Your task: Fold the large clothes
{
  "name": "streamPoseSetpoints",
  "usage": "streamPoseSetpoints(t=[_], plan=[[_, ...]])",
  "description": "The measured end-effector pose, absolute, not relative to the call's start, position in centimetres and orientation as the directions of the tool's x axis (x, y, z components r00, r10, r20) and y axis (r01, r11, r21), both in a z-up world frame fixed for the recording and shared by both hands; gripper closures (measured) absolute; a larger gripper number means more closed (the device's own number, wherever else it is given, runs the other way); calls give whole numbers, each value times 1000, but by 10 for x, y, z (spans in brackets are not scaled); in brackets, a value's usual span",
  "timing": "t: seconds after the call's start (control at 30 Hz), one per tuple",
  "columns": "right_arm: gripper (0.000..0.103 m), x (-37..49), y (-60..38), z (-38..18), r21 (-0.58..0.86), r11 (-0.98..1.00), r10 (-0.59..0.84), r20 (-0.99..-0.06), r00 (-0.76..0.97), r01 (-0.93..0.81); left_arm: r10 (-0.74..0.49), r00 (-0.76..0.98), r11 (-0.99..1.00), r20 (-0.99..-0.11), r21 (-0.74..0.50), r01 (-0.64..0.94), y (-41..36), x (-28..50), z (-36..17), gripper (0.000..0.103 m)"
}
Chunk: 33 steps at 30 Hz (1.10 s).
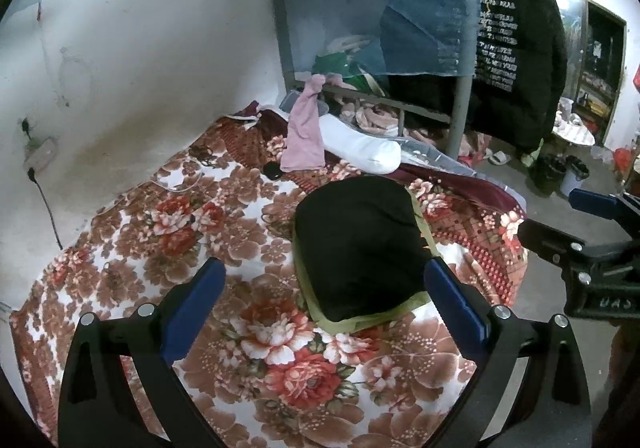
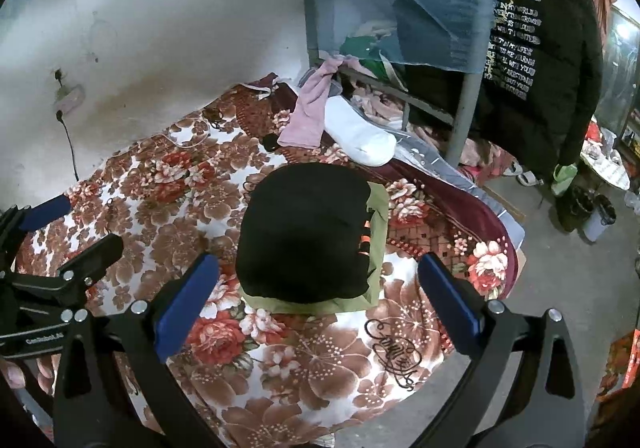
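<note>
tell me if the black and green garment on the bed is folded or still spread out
Folded. The black and green garment lies as a compact, rounded bundle on the floral blanket, with green lining showing at its edges; no sleeves trail out.

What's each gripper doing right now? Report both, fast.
Left gripper: open, holding nothing.
Right gripper: open, holding nothing; the folded black garment lies free on the bed.

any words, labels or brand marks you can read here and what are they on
"CanRobot.AI", roughly, small: body of the left gripper.
White lines of print on the hanging black puffer jacket: only "WORLD" is fairly sure, the rest too blurred.
Black cursive signature on the floral blanket: unreadable.
</note>
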State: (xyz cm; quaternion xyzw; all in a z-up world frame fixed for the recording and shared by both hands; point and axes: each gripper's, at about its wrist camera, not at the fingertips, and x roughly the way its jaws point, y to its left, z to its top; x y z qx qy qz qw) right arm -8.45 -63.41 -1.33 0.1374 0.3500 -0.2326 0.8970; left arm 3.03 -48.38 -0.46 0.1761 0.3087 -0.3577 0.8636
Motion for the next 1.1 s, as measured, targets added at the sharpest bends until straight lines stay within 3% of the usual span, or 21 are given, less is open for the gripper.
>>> streamPoseSetpoints(t=[1.1], plan=[[5, -80, -647, -17, 134, 868, -253, -708, 659, 478, -568, 499, 622, -654, 56, 781, -474, 32, 2, 5]])
